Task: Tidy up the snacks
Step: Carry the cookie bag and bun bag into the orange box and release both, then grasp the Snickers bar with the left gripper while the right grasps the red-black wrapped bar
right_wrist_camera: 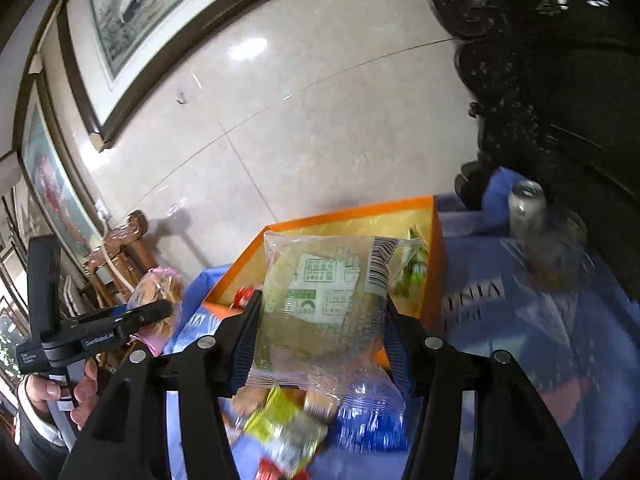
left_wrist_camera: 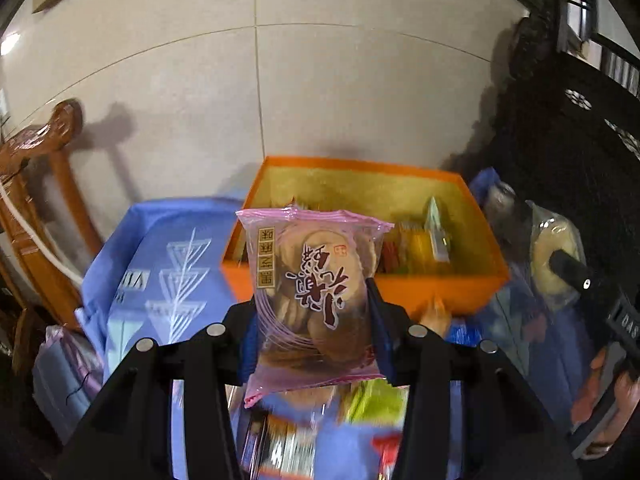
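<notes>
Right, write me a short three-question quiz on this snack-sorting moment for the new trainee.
1. True or false: the left gripper is shut on a pink-edged cracker packet.
2. What sits between the fingers of the right gripper?
A. a drink can
B. a clear packet with green print
C. nothing
3. Fill in: behind both held packets stands an open ____ box that already holds some snacks.

Key
1. True: both fingers press its sides.
2. B. The drink can stands apart on the blue cloth, right of the box.
3. Orange.
</notes>
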